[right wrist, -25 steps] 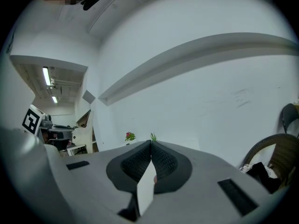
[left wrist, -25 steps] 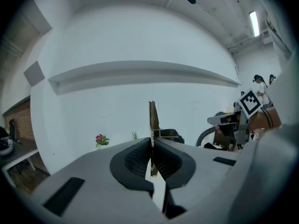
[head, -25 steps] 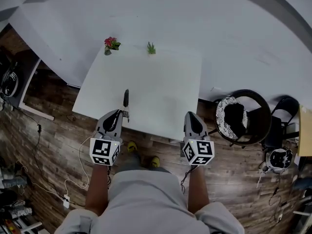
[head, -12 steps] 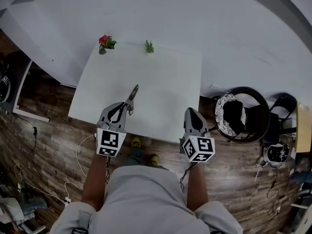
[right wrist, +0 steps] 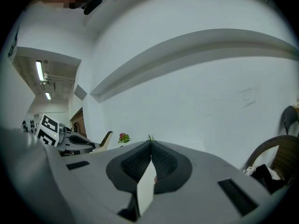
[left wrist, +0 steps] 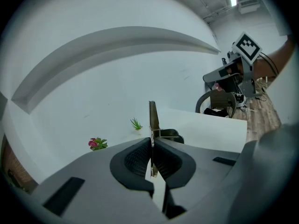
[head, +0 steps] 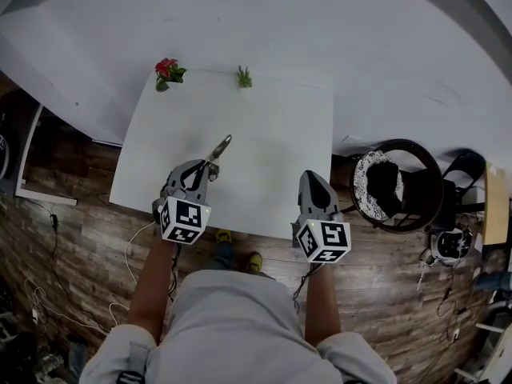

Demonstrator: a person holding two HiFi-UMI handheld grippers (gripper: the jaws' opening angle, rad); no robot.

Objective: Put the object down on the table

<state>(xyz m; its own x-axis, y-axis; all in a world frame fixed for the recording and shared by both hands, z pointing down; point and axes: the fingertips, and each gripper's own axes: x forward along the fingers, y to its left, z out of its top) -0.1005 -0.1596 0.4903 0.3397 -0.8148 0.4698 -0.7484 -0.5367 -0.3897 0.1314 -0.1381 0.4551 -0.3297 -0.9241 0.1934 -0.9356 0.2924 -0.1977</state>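
Thin flat object [head: 222, 146], pinched in left tool [head: 210, 164], over white table [head: 272, 134]

The table [head: 264, 142] lies open except flower [head: 166, 69] and plant [head: 244, 77] at far edge.

White wall [head: 320, 22], wood-plank floor [head: 80, 238], round dark chair [head: 394, 189] beside white table [head: 264, 134]

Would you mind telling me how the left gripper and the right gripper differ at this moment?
The left gripper is shut on a thin metal object that sticks out past its jaws; the right gripper is shut on nothing. The left gripper angles inward across the table; the right gripper points straight ahead. Both hang over the table's near edge.
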